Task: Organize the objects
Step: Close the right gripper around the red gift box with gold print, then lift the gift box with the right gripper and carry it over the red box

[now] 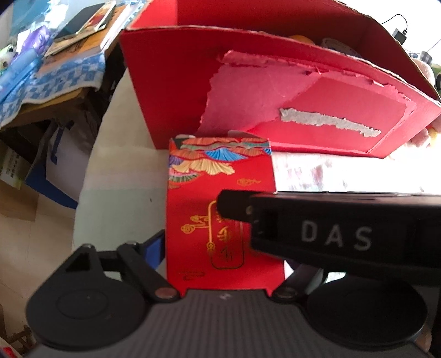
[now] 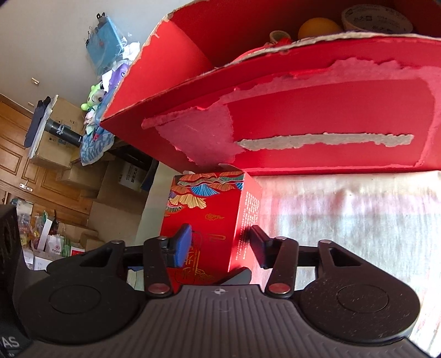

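Both wrist views look forward, low over the tabletop (image 2: 344,206), very near the small red carton (image 1: 217,198) standing before the large torn red box (image 1: 275,91). The right view sits farther right, seeing the carton's side.

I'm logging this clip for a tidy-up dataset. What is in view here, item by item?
Small decorated box: one, red with gold and blue fan pattern, upright on the pale cloth in front of the big box.
Big cardboard box: one, red, torn front, open top, behind the small box.
Orange ball: one, orange, inside the big box.
Tape rolls: two at least, pale, inside the big box.
Cloth: one, whitish, under both boxes.
Side table clutter: books and a blue checked cloth, far left.
Brown cartons: several, stacked by the wooden door.
Left tool: fingers either side of the small box.
Right tool: open, blue-padded finger, straddling the small box.
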`<control>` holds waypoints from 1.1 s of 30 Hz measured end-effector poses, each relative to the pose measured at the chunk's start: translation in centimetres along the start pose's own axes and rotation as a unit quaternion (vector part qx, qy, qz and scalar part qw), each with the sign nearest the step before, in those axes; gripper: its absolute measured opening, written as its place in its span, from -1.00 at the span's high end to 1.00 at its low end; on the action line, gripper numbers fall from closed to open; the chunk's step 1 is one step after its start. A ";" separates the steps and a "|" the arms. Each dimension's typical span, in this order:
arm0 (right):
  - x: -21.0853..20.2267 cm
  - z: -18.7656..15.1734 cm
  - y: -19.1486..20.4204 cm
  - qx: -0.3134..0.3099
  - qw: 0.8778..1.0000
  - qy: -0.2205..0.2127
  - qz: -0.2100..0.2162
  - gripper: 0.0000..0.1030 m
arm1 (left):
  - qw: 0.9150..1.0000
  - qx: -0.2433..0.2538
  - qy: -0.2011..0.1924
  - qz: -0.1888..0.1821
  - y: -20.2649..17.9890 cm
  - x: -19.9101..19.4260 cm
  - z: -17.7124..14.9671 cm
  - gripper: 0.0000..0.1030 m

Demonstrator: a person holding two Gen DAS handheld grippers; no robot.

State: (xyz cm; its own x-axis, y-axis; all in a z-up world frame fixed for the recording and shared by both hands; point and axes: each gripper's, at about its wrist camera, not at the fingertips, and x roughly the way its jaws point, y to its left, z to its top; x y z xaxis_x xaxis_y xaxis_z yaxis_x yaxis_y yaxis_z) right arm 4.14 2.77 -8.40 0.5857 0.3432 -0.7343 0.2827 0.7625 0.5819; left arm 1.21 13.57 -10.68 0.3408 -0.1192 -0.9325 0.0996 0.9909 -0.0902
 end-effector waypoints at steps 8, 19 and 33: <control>-0.2 0.3 -0.6 0.023 1.000 0.006 0.003 -0.04 | 1.000 0.006 -0.002 0.000 -0.2 0.1 0.1 -0.63; -2.6 0.0 -1.8 0.036 0.999 -0.004 -0.010 -0.03 | 0.999 0.041 0.001 -0.015 -3.1 -0.9 0.2 -0.63; -9.2 -2.7 -6.9 0.096 0.991 -0.064 -0.061 -0.03 | 0.989 0.134 0.006 -0.062 -12.2 -1.8 -0.5 -0.63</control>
State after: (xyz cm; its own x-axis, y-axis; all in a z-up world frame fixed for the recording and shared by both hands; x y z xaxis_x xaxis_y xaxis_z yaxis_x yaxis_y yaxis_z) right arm -5.18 -4.15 -6.59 0.6271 0.1732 -0.7595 0.4891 0.6713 0.5569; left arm -1.05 1.73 -8.06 0.2991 -0.2356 -0.9247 0.3844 0.9167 -0.1093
